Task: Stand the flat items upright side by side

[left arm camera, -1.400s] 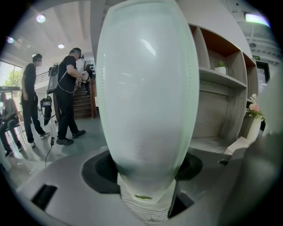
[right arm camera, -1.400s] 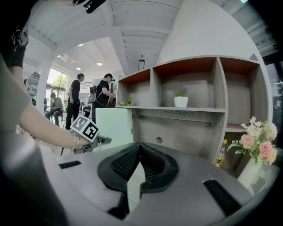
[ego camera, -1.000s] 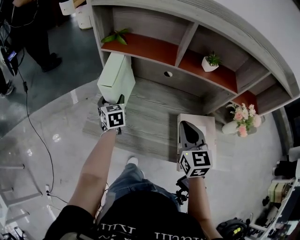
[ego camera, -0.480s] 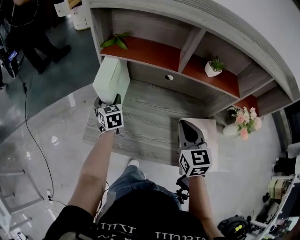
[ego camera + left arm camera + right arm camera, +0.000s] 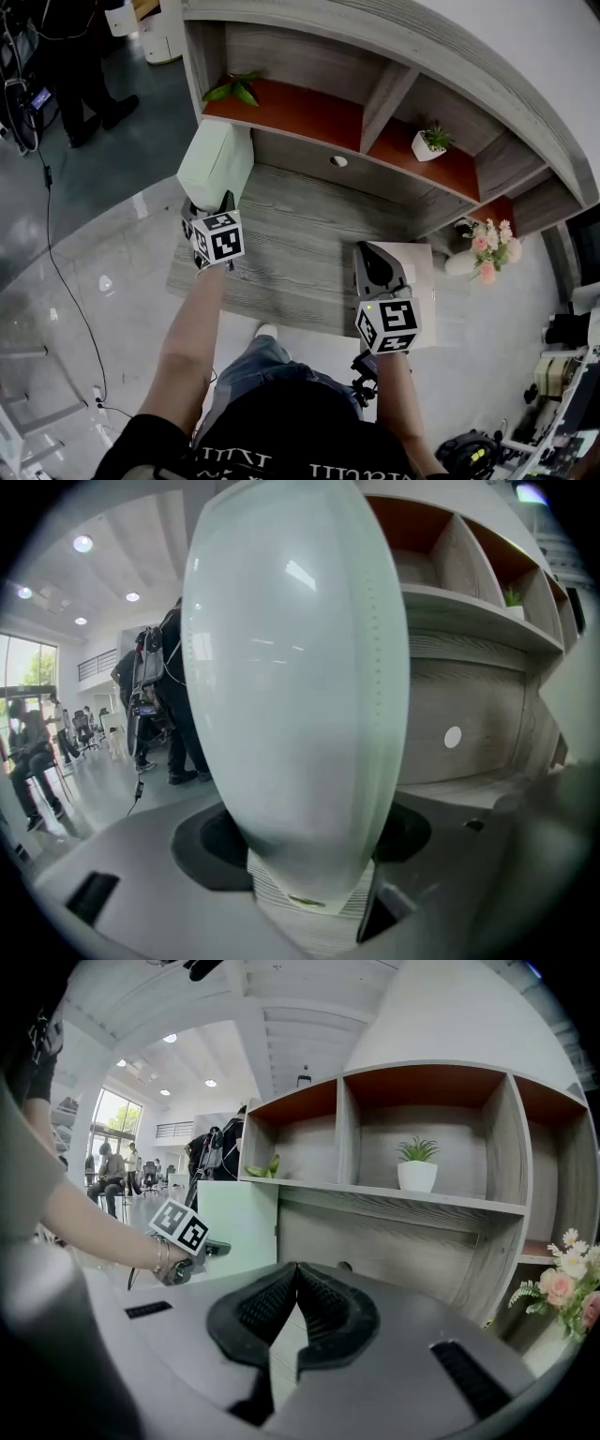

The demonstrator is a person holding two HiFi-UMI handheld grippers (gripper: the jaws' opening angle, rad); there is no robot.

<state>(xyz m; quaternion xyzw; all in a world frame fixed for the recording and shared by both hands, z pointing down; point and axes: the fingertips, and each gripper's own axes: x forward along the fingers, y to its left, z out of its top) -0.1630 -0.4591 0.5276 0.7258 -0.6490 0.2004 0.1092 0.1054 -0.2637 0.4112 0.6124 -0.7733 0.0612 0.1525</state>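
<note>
A pale green flat box [image 5: 216,161] stands upright at the left end of the grey wooden desk [image 5: 300,234], with my left gripper [image 5: 221,202] shut on its lower end. The left gripper view is filled by that green box [image 5: 291,686], which sits between the jaws of my left gripper [image 5: 305,841]. A beige flat box [image 5: 422,272] lies flat at the desk's right end. My right gripper [image 5: 367,251] hovers over the beige box's left part. Its pads meet at the tip with nothing between them in the right gripper view [image 5: 295,1274]. That view also shows the green box [image 5: 234,1227].
Behind the desk rises a shelf unit with red-backed compartments holding a small potted plant [image 5: 429,141] and green leaves [image 5: 234,89]. A vase of flowers [image 5: 483,248] stands at the far right. A round hole [image 5: 338,161] pierces the back panel. People [image 5: 84,56] stand on the floor at the upper left.
My left gripper has carried the green box a little leftward along the desk. My right gripper has shifted slightly over the beige box, jaws still shut.
</note>
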